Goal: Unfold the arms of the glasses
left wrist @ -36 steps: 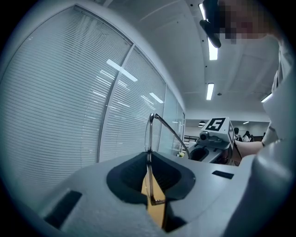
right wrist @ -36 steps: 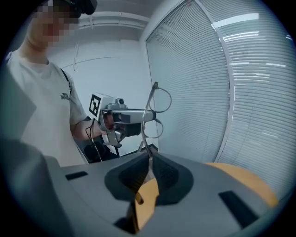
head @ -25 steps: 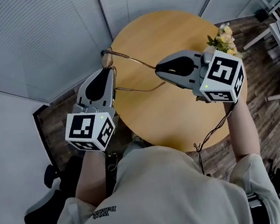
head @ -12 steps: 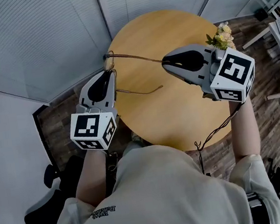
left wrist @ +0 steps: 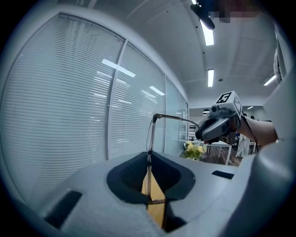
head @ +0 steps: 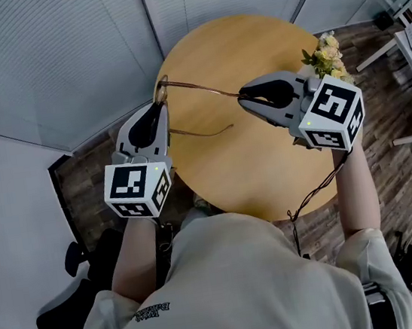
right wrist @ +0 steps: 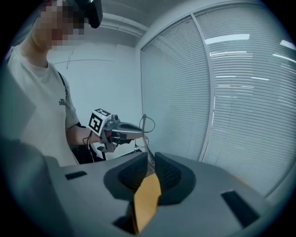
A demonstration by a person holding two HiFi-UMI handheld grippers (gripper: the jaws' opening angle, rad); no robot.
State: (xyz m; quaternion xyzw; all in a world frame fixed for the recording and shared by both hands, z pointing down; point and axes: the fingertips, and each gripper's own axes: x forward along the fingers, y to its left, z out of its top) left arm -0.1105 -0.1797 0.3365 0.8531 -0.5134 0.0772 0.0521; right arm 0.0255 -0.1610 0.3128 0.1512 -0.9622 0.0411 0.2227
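Holding the glasses [head: 161, 90] between them at the left edge of the round wooden desk [head: 249, 40], both grippers are engaged on the one item

Left gripper [head: 160, 107]: jaws closed on the front frame. The left gripper view shows the thin rim [left wrist: 150, 134] rising straight up out of the pinch, with the desk top visible below through the gap.

Right gripper [head: 242, 98]: jaws drawn narrow on the far end of one arm of the glasses. That arm runs from the top corner of the frame across the desk to the jaw tips. In the right gripper view the jaws [right wrist: 151, 159] stand almost together with only the thin arm between them.

Second arm [head: 201, 132]: extends from the frame out over the desk, roughly alongside the first, its free end curved. Neither gripper touches it.

Surroundings:
- A small bunch of flowers [head: 324, 56] sits at the right edge of the desk, just behind the right gripper's marker cube
- A dark cable [head: 316, 190] hangs from the right gripper side and crosses the near edge of the desk
- Window blinds [head: 61, 51] stand behind the desk and fill the background of both gripper views

Each gripper is visible in the other's view, facing it across the desk
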